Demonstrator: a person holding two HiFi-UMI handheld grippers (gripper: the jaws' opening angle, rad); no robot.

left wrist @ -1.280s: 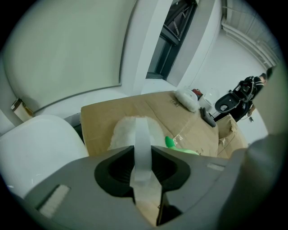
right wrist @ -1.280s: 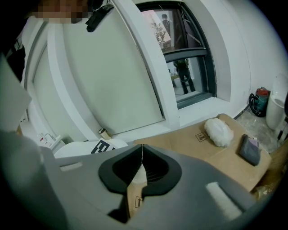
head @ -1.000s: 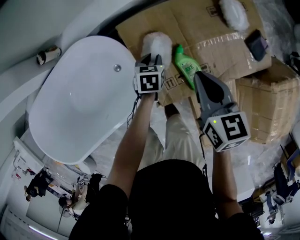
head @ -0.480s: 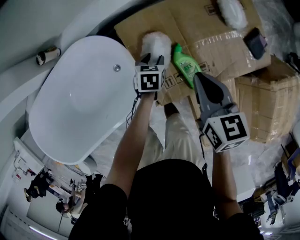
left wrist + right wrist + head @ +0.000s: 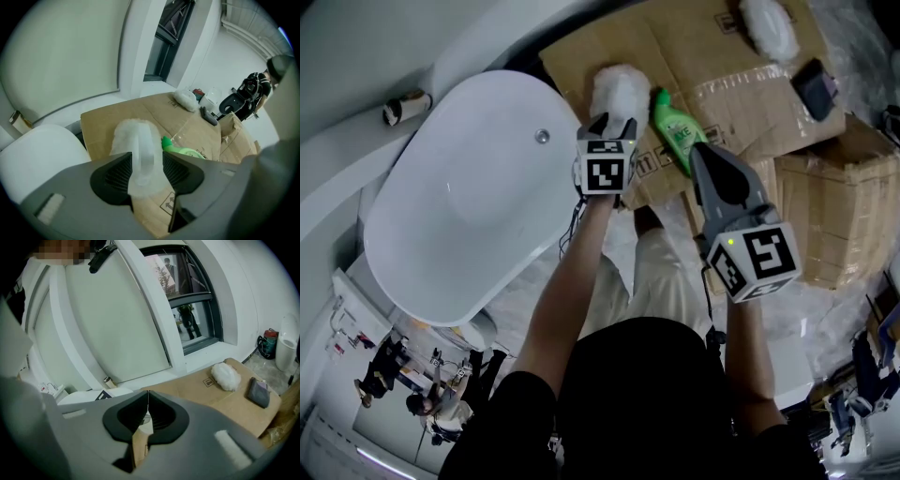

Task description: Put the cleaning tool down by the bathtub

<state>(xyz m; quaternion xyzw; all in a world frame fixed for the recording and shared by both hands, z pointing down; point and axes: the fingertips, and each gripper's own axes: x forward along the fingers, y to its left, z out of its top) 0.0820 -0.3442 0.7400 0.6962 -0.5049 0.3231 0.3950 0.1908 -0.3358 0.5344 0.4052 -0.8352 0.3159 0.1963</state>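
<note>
Two dusters, nearer duster [image 5: 620, 91] and farther duster [image 5: 769, 26]; one bathtub [image 5: 459, 206]. Left gripper [image 5: 146, 155], jaws just opened, straddles the nearer's handle [image 5: 143, 138], visible only in its own view; right gripper [image 5: 148, 397] pressed together.

White fluffy cleaning tool [image 5: 619, 90] lies on cardboard [image 5: 712, 47] just beside the white oval bathtub [image 5: 459, 206].

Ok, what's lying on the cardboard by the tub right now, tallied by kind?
Fluffy white cleaning tools: 2
Green bottle: 1
Dark flat item: 1
Total: 4
</note>
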